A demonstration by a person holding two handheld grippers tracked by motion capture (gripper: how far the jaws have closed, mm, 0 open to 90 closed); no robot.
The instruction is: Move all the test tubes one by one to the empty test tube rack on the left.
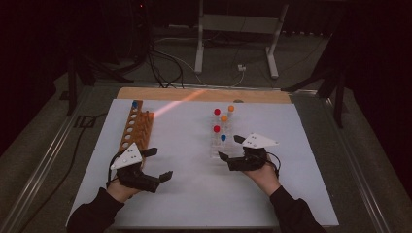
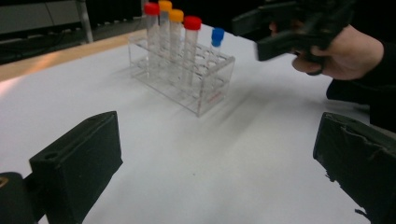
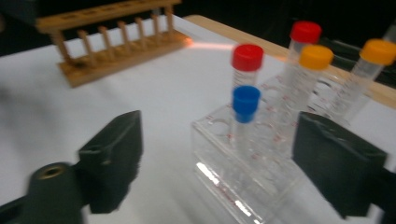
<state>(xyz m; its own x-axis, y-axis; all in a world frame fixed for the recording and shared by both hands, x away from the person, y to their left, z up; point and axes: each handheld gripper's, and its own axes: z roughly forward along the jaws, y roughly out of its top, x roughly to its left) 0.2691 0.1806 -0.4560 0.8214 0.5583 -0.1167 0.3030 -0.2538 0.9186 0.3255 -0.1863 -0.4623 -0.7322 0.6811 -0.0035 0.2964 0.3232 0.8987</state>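
Two grippers work over a white bench (image 1: 194, 194) under dim light. The right gripper (image 1: 228, 148) sits just beside the near end of a clear plastic rack (image 2: 205, 88), its fingers (image 3: 109, 158) spread apart with the rack's near corner and the blue-capped tube (image 3: 245, 105) standing between them; the pads press on nothing, so the fingers are open and hold nothing. The blue-capped tube is the shortest-looking one and stands upright in the rack's front row, at the end nearest the right gripper. Behind it rise four taller tubes, also upright: a red-capped tube (image 3: 247, 58) directly behind the blue, a second red-capped tube (image 3: 306, 32) farther back, and two orange-capped tubes (image 3: 316, 57) toward the rack's far side.

The left gripper (image 1: 158, 165) hovers over bare bench well apart from the clear rack, its fingers (image 2: 77, 163) wide open and empty, pointing across the bench toward the rack and the right hand (image 2: 348, 53). Close to the left gripper's far side lies a wooden rack (image 1: 136, 127), running away along the bench, with one blue-capped tube (image 1: 134, 104) at its far end. A streak of orange light (image 1: 177, 104) crosses the bench between the two racks.
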